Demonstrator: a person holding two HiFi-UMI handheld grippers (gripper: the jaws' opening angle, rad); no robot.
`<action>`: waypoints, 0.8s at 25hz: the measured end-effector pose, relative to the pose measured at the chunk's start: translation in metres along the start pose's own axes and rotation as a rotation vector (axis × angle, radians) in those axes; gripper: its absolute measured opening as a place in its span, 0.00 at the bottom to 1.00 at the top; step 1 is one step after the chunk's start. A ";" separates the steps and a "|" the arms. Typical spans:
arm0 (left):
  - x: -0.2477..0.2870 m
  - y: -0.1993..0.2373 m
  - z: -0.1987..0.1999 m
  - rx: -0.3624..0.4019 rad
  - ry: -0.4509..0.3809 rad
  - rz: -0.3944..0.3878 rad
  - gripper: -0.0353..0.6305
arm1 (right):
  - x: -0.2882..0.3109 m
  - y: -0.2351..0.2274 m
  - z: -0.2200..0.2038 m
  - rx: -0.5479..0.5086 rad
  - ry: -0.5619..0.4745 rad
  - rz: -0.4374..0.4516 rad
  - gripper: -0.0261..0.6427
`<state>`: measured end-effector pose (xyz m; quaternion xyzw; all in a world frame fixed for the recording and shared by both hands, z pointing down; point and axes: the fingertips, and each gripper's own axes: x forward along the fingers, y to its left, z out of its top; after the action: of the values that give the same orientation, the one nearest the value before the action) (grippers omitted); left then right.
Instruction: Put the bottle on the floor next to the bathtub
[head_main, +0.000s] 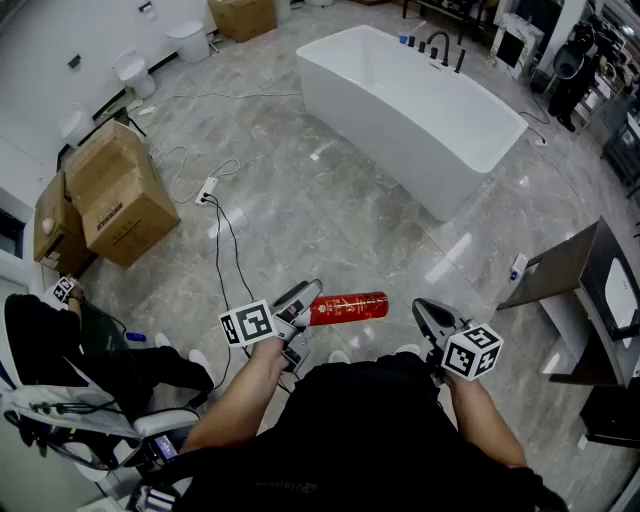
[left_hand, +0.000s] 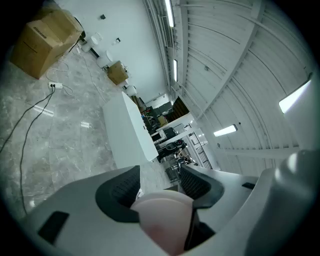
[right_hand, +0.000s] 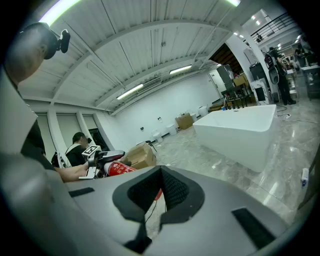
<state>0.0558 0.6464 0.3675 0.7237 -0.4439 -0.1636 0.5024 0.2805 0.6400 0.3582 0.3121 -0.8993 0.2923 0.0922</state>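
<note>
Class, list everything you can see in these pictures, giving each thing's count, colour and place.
bathtub: one, white, upper middle of the head view
faucet: one, black, at the tub's far end
bottle: one, red, lying level in the left gripper
cardboard boxes: at least three, brown, left side and far end
toilets: two, white, far left wall
cables: black and white, left of centre
seated person: one, dark clothes, lower left
left gripper: grey, shut on the bottle
right gripper: grey, shut, empty
</note>
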 end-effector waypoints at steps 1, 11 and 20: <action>-0.001 0.000 0.000 -0.001 0.002 0.000 0.45 | 0.000 0.002 0.000 0.001 -0.002 -0.001 0.09; -0.008 0.003 -0.002 -0.006 -0.001 0.013 0.45 | 0.000 0.008 -0.004 -0.003 0.000 0.002 0.09; -0.015 0.007 -0.005 -0.027 -0.020 0.010 0.45 | 0.004 0.018 -0.004 0.006 -0.017 0.028 0.10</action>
<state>0.0476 0.6604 0.3725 0.7130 -0.4504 -0.1744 0.5084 0.2657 0.6518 0.3542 0.3025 -0.9033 0.2936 0.0793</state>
